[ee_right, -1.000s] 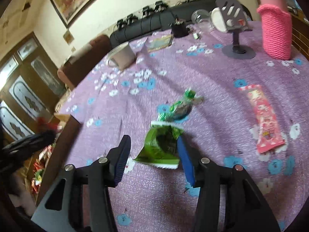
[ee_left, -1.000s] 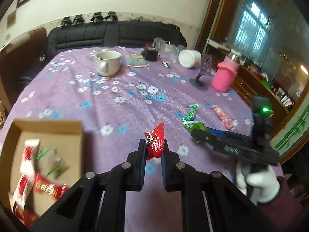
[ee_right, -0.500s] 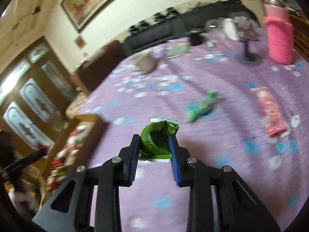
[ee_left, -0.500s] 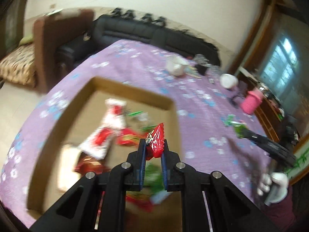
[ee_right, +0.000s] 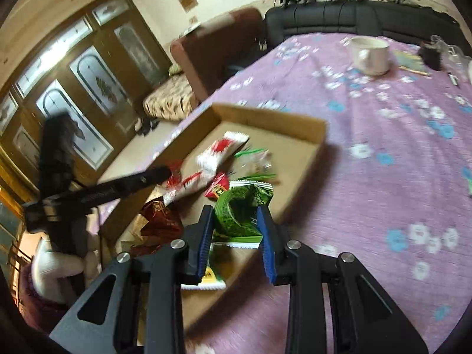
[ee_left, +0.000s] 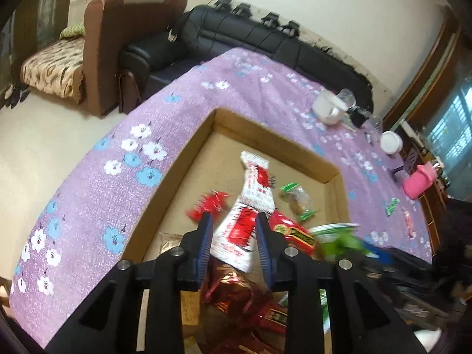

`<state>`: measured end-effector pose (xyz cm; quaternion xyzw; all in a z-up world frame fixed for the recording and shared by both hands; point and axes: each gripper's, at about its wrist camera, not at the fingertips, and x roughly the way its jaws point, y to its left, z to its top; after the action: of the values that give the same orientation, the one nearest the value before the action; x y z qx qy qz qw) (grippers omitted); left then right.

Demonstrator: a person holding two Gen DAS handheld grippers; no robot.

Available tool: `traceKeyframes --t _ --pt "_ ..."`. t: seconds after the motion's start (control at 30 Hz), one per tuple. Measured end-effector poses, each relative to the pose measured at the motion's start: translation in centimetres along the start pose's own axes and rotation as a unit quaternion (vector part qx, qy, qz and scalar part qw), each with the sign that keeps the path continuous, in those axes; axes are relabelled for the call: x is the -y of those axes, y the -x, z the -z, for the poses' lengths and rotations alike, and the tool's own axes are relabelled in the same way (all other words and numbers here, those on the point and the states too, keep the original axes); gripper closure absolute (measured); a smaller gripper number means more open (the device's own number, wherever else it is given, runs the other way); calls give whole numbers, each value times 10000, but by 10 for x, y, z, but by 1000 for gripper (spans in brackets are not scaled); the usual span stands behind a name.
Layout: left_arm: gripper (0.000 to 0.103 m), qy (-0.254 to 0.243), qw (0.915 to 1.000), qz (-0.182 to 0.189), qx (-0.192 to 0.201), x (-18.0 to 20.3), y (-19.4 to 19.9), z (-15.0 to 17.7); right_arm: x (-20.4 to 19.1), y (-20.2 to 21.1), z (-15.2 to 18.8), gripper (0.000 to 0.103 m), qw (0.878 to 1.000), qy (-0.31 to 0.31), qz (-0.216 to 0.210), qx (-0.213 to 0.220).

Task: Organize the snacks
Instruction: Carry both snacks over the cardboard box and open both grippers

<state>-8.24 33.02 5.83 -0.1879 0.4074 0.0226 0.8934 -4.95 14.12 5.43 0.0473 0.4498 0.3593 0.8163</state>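
From the left wrist, the left gripper [ee_left: 233, 236] hung over the cardboard box [ee_left: 298, 156], jaws opening and empty; a small red packet [ee_left: 211, 203] lay inside, just beyond its left fingertip.

From the right wrist, the right gripper [ee_right: 234, 230] was opening around the green packet [ee_right: 242, 209], over the box's near right corner.

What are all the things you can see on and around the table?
tablecloth: one, purple with flowers, over the table
cardboard box: one, brown, on the cloth
snack packets: several, red, white and green, in the box
green packet: one, over the box
mug: one, white, far side
pink knitted cover: one, far right
sofa: one, black, behind the table
left gripper: black, jaws opening, nothing between, over the box
right gripper: black, jaws opening, green packet between
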Motion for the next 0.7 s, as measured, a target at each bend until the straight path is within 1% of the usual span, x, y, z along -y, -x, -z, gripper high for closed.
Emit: traceKeyframes --t 0.07,0.1,0.17,0.2,0.27,0.33,0.4,0.47,0.5,0.57,0.6,0.63,0.67,0.7 --pt "54 -37 9998 88 159 2 12 5 -2 -7 -1 67 10000 -7 72 -1" --pt "52 -50 9995 157 265 3 21 8 -3 -3 1 67 9999 4 62 83" --pt "51 -99 9988 224 433 4 36 14 -5 8 3 66 9998 95 98 175" --pt "51 -109 9983 249 520 5 44 18 -9 17 8 66 9996 239 116 137" --pt "50 -99 9973 314 663 5 55 25 -20 29 18 66 9990 433 -9 79" --pt "49 -36 9962 348 792 6 66 32 -34 32 27 66 9976 689 -44 -46" --pt "48 83 9949 391 926 5 75 41 -50 24 35 66 9949 987 40 -225" --pt "47 162 9937 449 1010 8 82 47 -56 9 36 66 9932 1083 97 -411" --pt "47 167 9934 483 1029 9 84 48 -56 -4 35 66 9926 1072 127 -562" --pt "46 108 9928 512 1077 14 90 52 -47 -15 34 67 9932 871 7 -772" --pt "45 42 9925 499 1118 17 94 54 -44 -8 34 67 9949 793 -56 -619" --pt "42 -27 9922 466 1159 20 98 55 -42 -1 34 67 9958 750 -120 -518" --pt "38 -109 9918 387 1209 24 101 56 -40 11 36 67 9967 704 -215 -338" --pt "37 -231 9913 247 1273 31 104 57 -39 25 38 66 9972 694 -240 -164"
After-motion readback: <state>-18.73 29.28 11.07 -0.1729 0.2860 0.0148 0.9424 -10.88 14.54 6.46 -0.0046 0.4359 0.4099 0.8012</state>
